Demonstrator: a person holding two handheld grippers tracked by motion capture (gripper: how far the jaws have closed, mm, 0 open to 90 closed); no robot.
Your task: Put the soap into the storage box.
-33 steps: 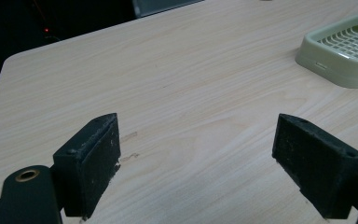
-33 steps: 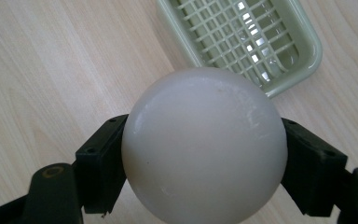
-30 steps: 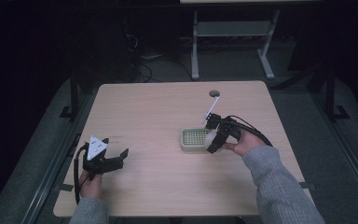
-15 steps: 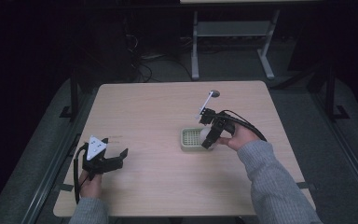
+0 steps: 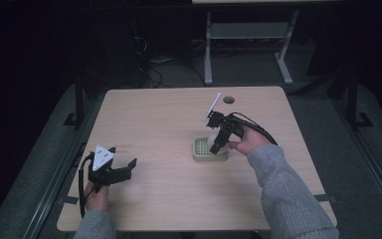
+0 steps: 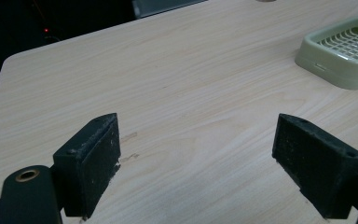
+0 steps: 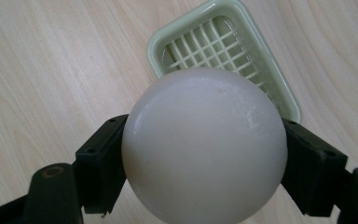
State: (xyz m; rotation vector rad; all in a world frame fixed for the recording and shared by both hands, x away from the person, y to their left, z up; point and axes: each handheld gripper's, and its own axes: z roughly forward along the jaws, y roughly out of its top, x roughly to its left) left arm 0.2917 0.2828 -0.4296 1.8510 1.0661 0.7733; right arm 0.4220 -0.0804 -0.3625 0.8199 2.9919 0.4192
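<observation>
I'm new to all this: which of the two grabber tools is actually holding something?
The right gripper, over the green tray, clamps a white ball between its jaws. The left gripper sits open, jaws apart above the bare table.

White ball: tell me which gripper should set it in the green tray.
Right. The right gripper already clamps the white ball just above the green tray; the left gripper sits open, far off.

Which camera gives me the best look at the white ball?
The right gripper view: the white ball looms close, clamped between the right gripper's jaws above the green tray. In the high view it is a small pale spot.
</observation>
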